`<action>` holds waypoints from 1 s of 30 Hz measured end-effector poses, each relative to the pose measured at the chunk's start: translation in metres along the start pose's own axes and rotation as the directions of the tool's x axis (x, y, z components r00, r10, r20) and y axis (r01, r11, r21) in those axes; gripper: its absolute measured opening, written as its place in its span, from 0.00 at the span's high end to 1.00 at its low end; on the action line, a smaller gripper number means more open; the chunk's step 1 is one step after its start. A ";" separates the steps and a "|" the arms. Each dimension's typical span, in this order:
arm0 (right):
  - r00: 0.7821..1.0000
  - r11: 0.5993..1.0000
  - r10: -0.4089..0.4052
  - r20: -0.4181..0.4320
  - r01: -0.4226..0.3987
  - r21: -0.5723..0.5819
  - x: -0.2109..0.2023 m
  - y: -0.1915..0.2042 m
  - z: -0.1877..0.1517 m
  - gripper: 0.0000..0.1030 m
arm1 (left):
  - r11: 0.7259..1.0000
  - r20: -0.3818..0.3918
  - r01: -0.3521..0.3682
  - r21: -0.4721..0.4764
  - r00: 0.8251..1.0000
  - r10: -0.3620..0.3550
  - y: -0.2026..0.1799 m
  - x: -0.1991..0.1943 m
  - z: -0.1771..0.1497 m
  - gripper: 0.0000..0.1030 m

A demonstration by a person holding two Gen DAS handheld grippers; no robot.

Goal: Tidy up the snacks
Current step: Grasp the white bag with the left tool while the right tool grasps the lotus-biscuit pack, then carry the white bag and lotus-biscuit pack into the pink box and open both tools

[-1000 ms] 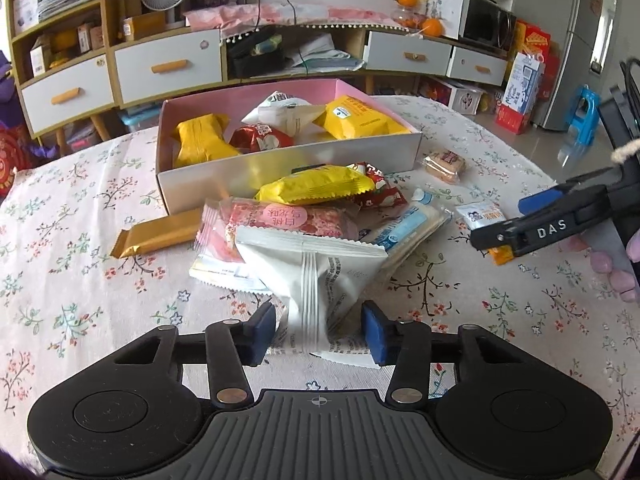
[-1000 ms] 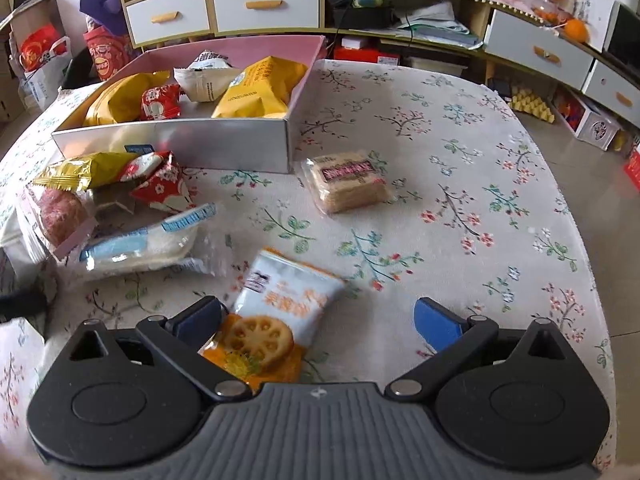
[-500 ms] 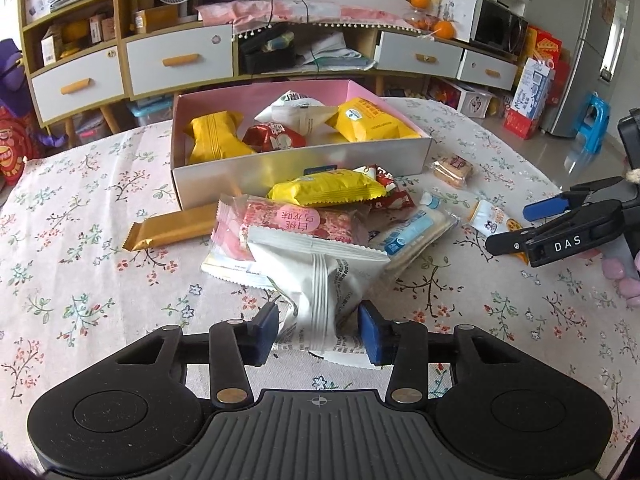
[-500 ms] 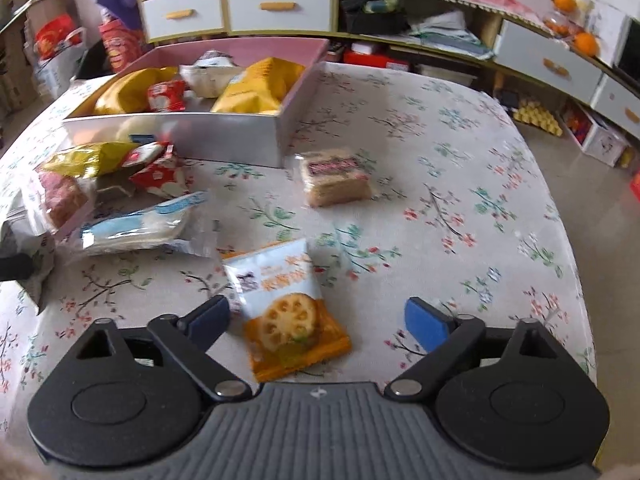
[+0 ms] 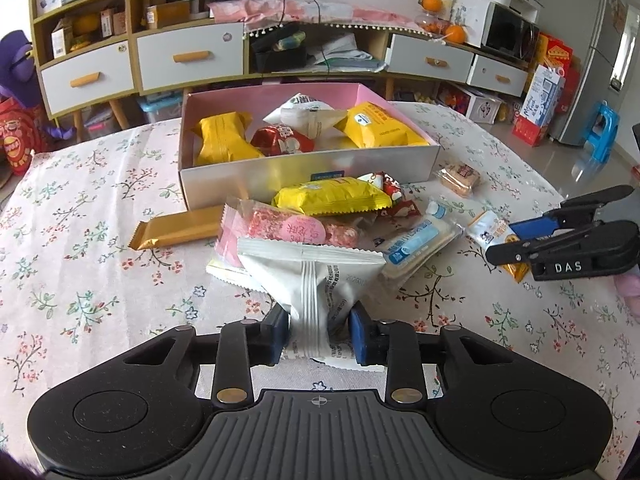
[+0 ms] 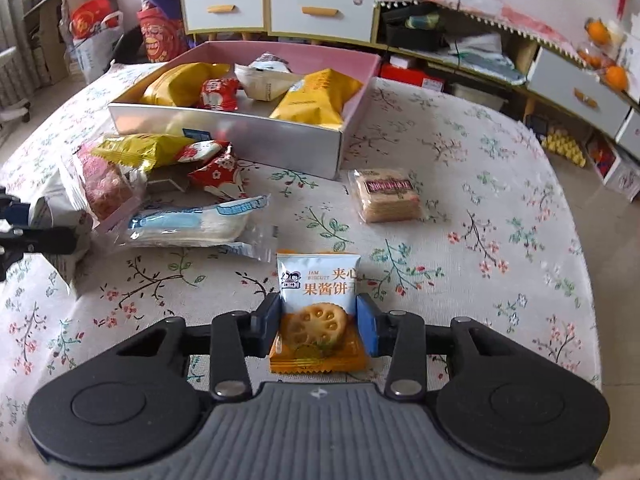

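Note:
A white crimped snack packet (image 5: 308, 272) lies at the front of a snack pile, and my left gripper (image 5: 319, 332) is closing on its lower end; both blue pads press it into a narrow waist. My right gripper (image 6: 319, 322) is closing on a blue-and-orange jam biscuit packet (image 6: 318, 280), with its pads against both sides of the packet. A pink-lined box (image 5: 312, 164) with a silver front wall stands behind the pile and holds several yellow, red and white snacks. In the left wrist view the right gripper (image 5: 560, 248) shows at the right edge.
The loose pile holds a yellow packet (image 5: 332, 200), a pink packet (image 5: 288, 232), a gold bar (image 5: 176, 232) and a blue-white packet (image 5: 416, 240). A cracker pack (image 6: 386, 196) lies alone right of the box. The floral table's edge (image 6: 588, 280) curves on the right; cabinets stand beyond.
The right jaws have swung in from wide apart onto the biscuit packet, which now sits straight between them. The left jaws have narrowed and pinch the white packet tighter.

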State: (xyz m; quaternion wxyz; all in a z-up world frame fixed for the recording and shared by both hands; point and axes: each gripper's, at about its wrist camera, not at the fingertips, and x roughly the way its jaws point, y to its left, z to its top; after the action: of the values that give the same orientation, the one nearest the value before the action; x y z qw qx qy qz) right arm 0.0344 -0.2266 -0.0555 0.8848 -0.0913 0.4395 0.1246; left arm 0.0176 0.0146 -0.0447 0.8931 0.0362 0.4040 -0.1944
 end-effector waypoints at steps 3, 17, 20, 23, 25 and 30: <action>1.000 1.000 0.016 -0.005 -0.016 0.003 0.000 0.002 0.001 0.64 | 1.000 -0.001 0.005 -0.017 1.000 -0.005 0.002 -0.004 0.003 0.72; 0.999 0.998 0.026 0.041 -0.028 0.056 -0.014 0.004 0.018 0.66 | 0.997 0.032 0.036 -0.064 0.999 -0.034 0.005 -0.025 0.017 0.72; 0.998 0.996 0.040 0.054 -0.044 0.074 -0.018 0.004 0.025 0.86 | 0.996 0.048 0.042 -0.077 0.998 -0.038 0.008 -0.030 0.021 0.72; 0.996 0.995 0.053 0.071 -0.059 0.086 -0.022 0.003 0.031 0.84 | 0.994 0.054 0.043 -0.098 0.998 -0.038 0.011 -0.032 0.024 0.72; 0.996 0.995 0.062 0.063 -0.067 0.080 -0.022 0.002 0.034 0.83 | 0.993 0.047 0.048 -0.110 0.998 -0.043 0.012 -0.032 0.025 0.72; 0.998 0.998 0.062 -0.010 -0.062 0.026 -0.016 0.013 0.030 0.38 | 0.991 0.008 0.056 -0.122 0.998 -0.056 0.013 -0.028 0.024 0.72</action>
State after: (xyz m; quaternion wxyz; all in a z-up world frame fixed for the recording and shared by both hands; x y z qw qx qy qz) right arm 0.0438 -0.2088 -0.0256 0.8794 -0.0670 0.4483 0.1457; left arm 0.0227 0.0304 -0.0094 0.8887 -0.0303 0.4141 -0.1944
